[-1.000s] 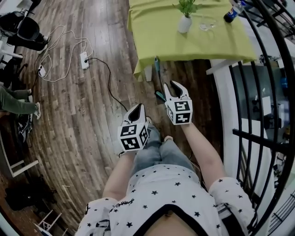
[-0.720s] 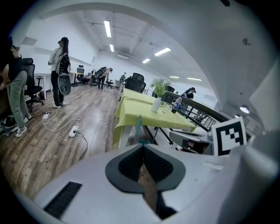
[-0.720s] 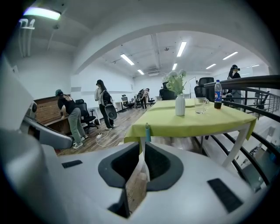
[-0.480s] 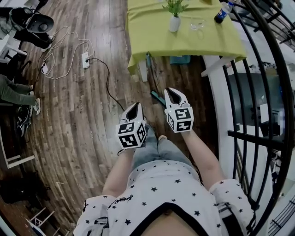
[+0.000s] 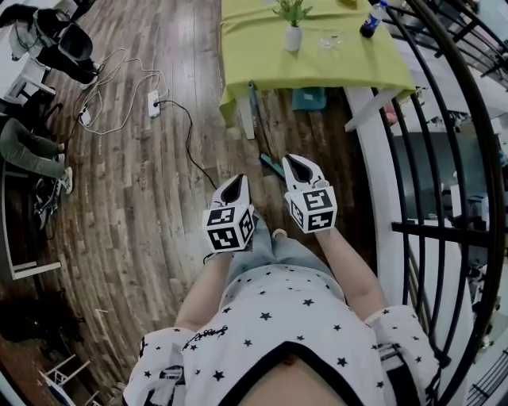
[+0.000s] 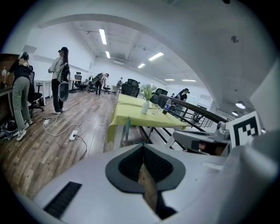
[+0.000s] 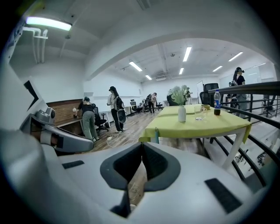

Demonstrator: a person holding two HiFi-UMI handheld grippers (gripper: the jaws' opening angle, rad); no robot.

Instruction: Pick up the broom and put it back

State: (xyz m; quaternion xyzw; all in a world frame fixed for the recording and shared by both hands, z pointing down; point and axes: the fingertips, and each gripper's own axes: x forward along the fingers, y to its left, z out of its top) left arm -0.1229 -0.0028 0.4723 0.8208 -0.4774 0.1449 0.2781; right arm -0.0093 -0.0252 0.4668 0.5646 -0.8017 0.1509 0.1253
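Since a second ago your right gripper [image 5: 297, 161] jaws have just closed, nothing between | left gripper [image 5: 236, 182] jaws together, empty | broom [image 5: 253, 103] upright beside green-clothed worktop [image 5: 317, 67]

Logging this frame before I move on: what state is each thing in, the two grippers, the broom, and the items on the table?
left gripper: shut, empty.
right gripper: shut, just closed, nothing between its jaws.
broom: upright against the table edge, unheld.
vase: upright on the table, holding a plant.
glass: upright.
bottle: upright.
power strip: lying on the floor, black cable attached.
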